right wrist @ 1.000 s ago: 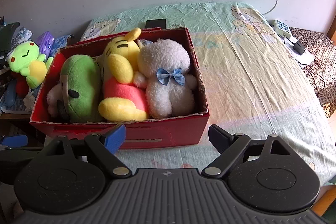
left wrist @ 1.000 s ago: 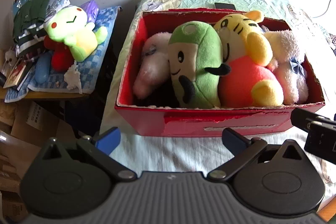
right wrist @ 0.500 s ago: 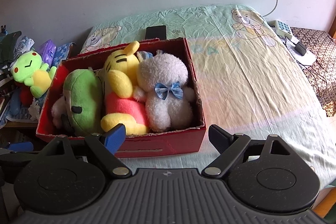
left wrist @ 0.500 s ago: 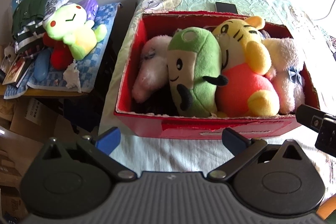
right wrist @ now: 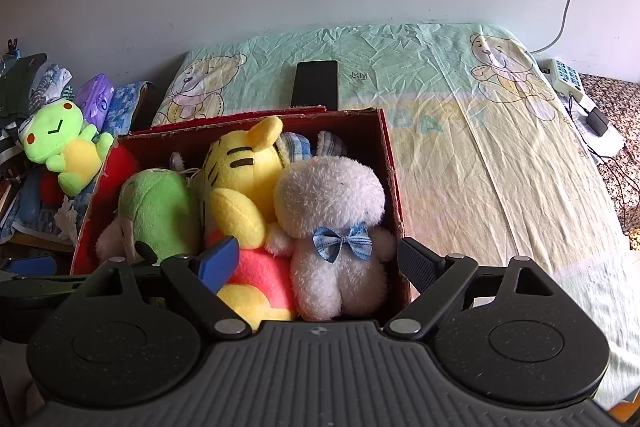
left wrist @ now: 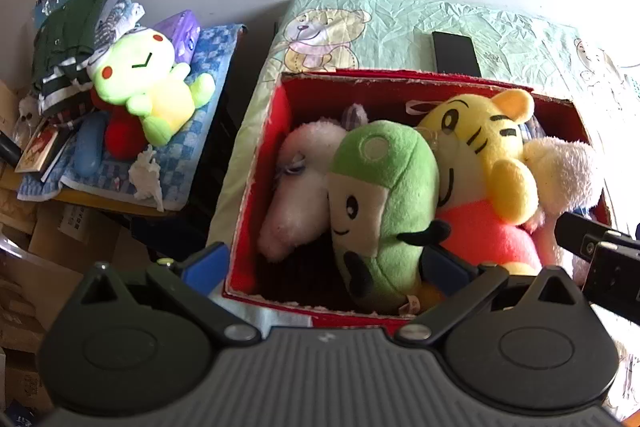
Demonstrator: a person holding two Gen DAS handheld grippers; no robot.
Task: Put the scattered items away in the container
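Hovering both hands over the red box (right wrist: 390, 163) on the bed (right wrist: 500, 163), my left gripper (left wrist: 324, 263) and right gripper (right wrist: 318, 257) spread wide, holding nothing. Packed inside sit a pink plush (left wrist: 298, 187), a green plush (left wrist: 384, 203), a yellow tiger (right wrist: 240, 183) and a white bunny with a blue bow (right wrist: 332, 211). These look light and squashy, so I'd pinch a limb or belly. One green frog plush (left wrist: 144, 83) lies outside, on the cluttered side shelf, well apart from the box.
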